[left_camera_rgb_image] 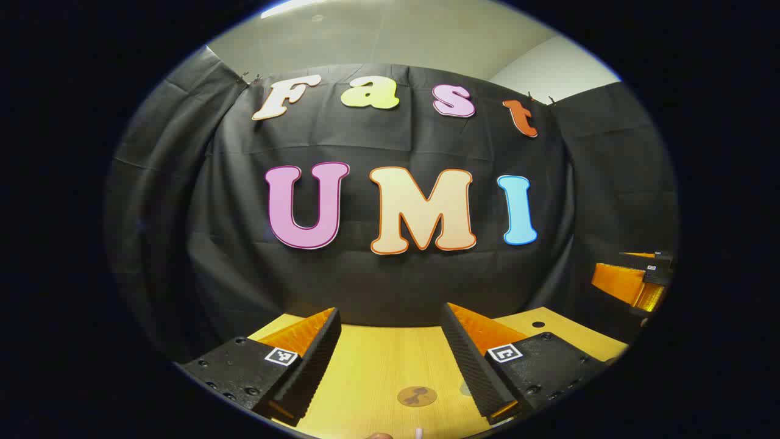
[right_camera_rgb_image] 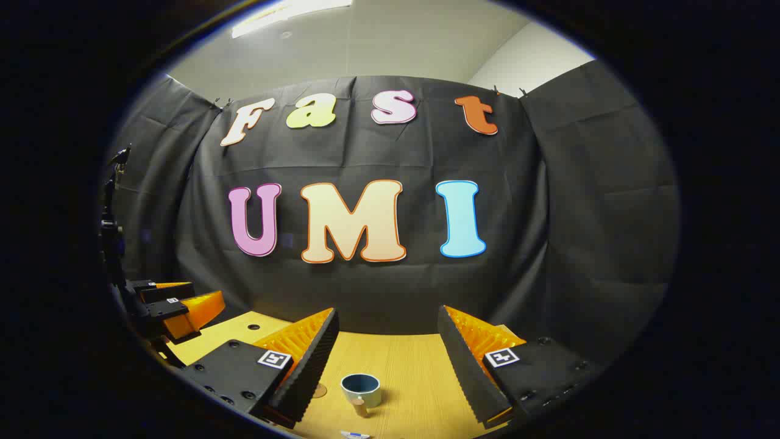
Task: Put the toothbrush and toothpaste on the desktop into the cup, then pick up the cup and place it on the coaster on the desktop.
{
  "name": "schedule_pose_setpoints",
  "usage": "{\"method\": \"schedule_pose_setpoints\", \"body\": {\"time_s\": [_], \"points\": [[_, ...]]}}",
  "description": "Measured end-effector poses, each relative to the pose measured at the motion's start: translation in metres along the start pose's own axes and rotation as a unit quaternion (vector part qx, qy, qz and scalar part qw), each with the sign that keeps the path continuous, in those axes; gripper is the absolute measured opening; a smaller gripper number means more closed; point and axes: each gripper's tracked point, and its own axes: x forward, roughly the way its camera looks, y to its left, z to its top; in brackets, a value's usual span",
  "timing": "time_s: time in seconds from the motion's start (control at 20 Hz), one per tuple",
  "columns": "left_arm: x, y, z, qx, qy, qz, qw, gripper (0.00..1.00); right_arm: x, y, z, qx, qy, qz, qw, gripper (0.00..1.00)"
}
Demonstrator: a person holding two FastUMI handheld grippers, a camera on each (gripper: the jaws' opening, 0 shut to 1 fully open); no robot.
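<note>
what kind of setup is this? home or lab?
Likely a lab data-collection booth, not a home: black cloth wall draped behind a wooden desktop, with just a cup and a coaster set out.

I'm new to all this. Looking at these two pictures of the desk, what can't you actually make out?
- Left gripper view: the round coaster carries a mark too small to read; two small things at the bottom are cut off by the edge.
- Right gripper view: the cup shows, but its inside is too small to judge; a small thing below it is cut off; a disc is half hidden behind the right gripper's finger.
</note>
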Motion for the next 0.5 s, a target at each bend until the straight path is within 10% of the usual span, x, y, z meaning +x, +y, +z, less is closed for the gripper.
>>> {"method": "schedule_pose_setpoints", "body": {"time_s": [0.5], "points": [[0.004,0.0,-0.001,0.001,0.004,-0.005,1.0,1.0,0.006,0.015,-0.016,0.003,0.023,0.015,1.0,0.99]]}}
